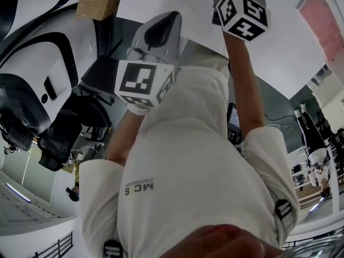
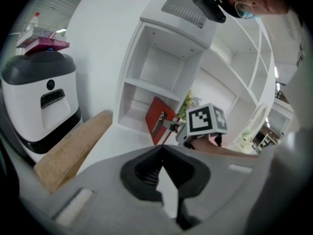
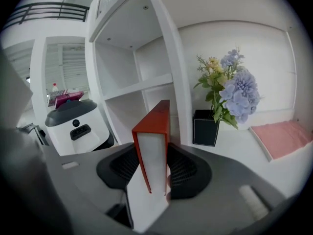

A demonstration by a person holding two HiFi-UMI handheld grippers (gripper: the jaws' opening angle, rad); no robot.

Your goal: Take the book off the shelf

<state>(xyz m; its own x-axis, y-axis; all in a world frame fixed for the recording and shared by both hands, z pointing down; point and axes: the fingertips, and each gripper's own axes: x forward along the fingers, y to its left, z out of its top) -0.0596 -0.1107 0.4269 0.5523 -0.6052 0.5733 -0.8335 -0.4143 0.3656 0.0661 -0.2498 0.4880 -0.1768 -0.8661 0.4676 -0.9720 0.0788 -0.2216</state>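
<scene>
- The book point(image 3: 152, 148) is a red hardback and looks stiff and of middling weight. Its boards should take a firm pinch without giving, though a smooth cover could slide if the grip goes slack.
- The best hold is across the two covers, near the page edge and towards the lower half, so the pads squeeze the whole block. Gripped that way it should not swing or fan open.
- The right gripper point(image 3: 154, 173) has it in just that way. Its jaws stand wide, one ribbed pad against each cover, clamped on the book with the page edge facing the camera and the spine away.
- In the left gripper view the book hangs tilted in front of the lower bay of the white shelf point(image 2: 146, 84). It seems to be clear of the board, but the angle is poor and I would not swear it touches nothing.
- The left gripper point(image 2: 162, 153) is held back, well apart from the book, with its jaws together and nothing between them.
- A dark vase of flowers point(image 3: 205, 127) stands just beside the shelf upright — something to keep clear of.
</scene>
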